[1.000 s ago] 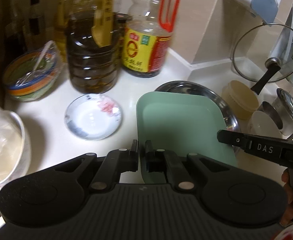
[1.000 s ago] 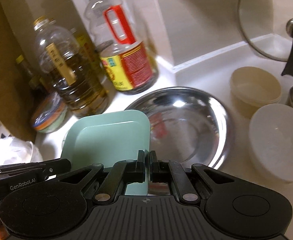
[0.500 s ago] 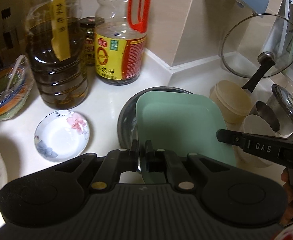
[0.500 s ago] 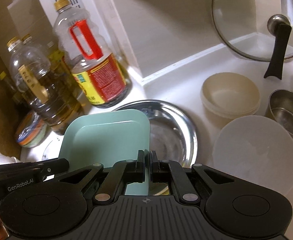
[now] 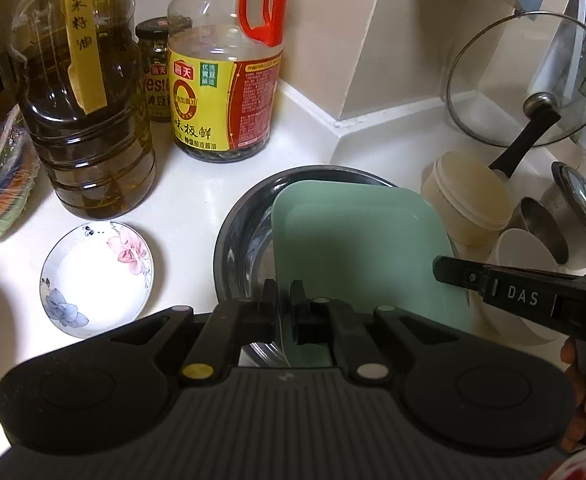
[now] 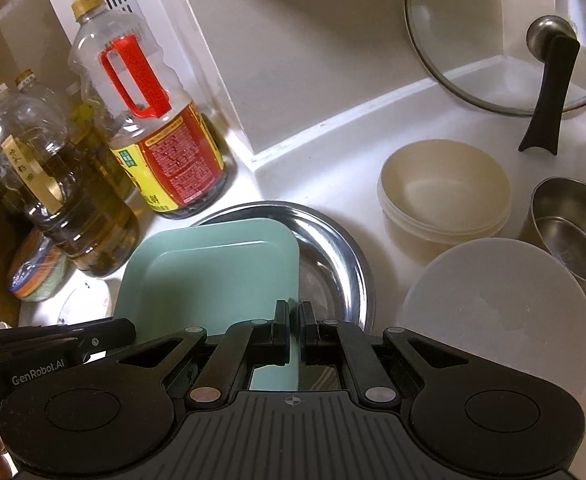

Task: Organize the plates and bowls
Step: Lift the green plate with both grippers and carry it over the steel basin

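Since the earlier frames the green square plate (image 5: pixel 357 248) has travelled away from the small flower saucer (image 5: pixel 97 278) and now hangs over the steel round tray (image 6: pixel 333 256), covering its left part in the right wrist view. Both grippers carry it together. The left gripper (image 5: pixel 284 296) is closed on the plate's near left edge, and the right gripper (image 6: pixel 293 316) is closed on its near right edge, with the rim pinched between the fingers.

At 11 o'clock from the tray stands a soy sauce bottle (image 5: pixel 223 80) with a red handle; its yellow label reads "味极鲜". At 10 o'clock an oil bottle (image 5: pixel 81 92) has a yellow paper strip with handwritten "菜籽油". At 2 o'clock are stacked cream bowls (image 6: pixel 443 192), at 3 o'clock a white bowl (image 6: pixel 501 312) and steel cups (image 6: pixel 569 228). The right tool's side reads "DAS", the left tool's side "GenRobot.AI".
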